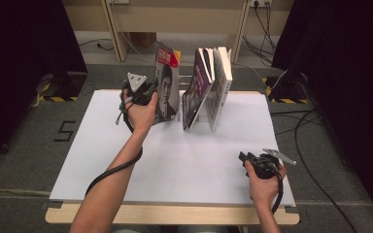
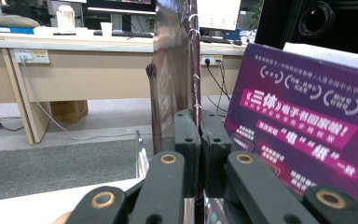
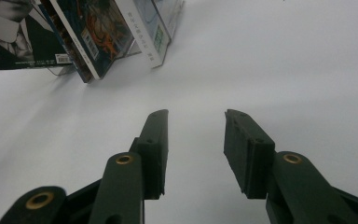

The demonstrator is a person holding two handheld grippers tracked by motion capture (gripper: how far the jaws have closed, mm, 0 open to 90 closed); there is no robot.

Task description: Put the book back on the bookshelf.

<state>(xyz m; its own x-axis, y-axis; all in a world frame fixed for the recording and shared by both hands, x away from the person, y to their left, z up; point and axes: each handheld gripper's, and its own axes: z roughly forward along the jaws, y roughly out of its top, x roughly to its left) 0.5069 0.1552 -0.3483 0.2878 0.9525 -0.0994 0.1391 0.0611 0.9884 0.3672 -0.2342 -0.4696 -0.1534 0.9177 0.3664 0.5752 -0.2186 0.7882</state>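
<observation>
My left gripper (image 1: 151, 91) is at the back of the white table (image 1: 175, 160), shut on the edge of a magazine with a portrait cover (image 1: 167, 85) that stands upright at the left end of a rack. In the left gripper view the jaws (image 2: 199, 120) pinch this magazine (image 2: 172, 70), seen edge-on, and a purple magazine (image 2: 303, 121) leans just to its right. My right gripper (image 1: 246, 158) rests low near the table's front right. Its jaws (image 3: 196, 116) stand open over bare table with nothing between them.
Two more leaning books or magazines (image 1: 209, 87) fill the rack to the right of the portrait one; their lower corners (image 3: 98, 42) appear in the right gripper view. Cables cross the floor (image 1: 315, 126) to the right. Desks stand beyond the table.
</observation>
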